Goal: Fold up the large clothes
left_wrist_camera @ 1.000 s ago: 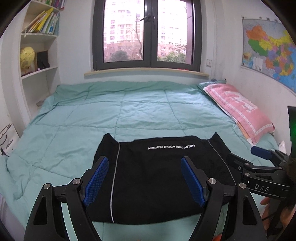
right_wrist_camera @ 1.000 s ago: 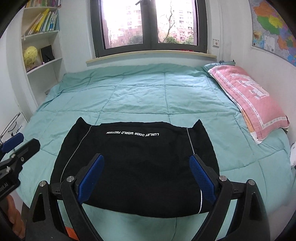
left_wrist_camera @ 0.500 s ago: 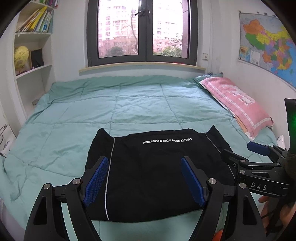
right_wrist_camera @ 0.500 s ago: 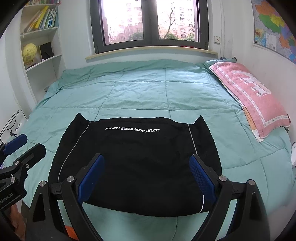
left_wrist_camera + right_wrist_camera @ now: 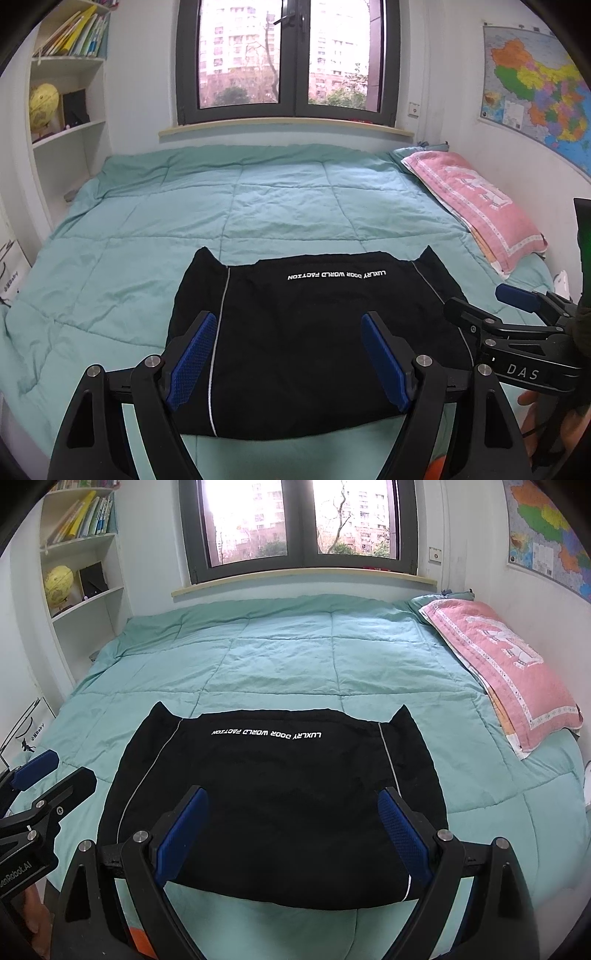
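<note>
A folded black garment lies flat near the front edge of the bed, white lettering toward the window. The left gripper and right gripper hover above it, fingers spread, holding nothing. A pink pillow rests along the right edge.

A pink pillow lies on the teal quilt (right side).

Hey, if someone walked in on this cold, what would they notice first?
First, the black garment lying flat on the near end of the green quilt, its white lettering upside down to the cameras. Next, the open left hand-held gripper and right hand-held gripper poised above it, and the pink pillow on the right.
</note>
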`<state>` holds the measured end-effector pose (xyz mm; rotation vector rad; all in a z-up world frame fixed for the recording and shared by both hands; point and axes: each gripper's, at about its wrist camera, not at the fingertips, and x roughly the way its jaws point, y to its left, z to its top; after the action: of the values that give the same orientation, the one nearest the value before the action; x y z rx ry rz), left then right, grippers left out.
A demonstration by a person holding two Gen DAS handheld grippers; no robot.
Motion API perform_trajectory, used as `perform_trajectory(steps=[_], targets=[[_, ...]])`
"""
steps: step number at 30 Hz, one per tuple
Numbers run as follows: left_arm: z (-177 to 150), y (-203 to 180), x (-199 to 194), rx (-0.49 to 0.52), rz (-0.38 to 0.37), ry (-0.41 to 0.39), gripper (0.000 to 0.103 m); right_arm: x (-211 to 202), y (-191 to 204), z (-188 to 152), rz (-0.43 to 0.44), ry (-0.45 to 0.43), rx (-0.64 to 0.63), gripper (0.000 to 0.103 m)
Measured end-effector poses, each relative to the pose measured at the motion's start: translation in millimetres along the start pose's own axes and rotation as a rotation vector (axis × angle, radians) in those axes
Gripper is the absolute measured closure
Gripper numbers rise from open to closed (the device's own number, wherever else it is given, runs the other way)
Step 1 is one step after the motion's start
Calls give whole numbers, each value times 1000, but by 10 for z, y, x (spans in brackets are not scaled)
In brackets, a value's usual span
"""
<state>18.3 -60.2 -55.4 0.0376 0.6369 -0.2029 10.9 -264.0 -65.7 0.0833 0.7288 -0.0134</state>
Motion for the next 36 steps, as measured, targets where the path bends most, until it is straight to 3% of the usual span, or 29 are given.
perform_trajectory(steps=[36], targets=[[-24, -86, 178, 18, 9, 36, 22, 213, -48, 19, 24, 46, -7, 9]])
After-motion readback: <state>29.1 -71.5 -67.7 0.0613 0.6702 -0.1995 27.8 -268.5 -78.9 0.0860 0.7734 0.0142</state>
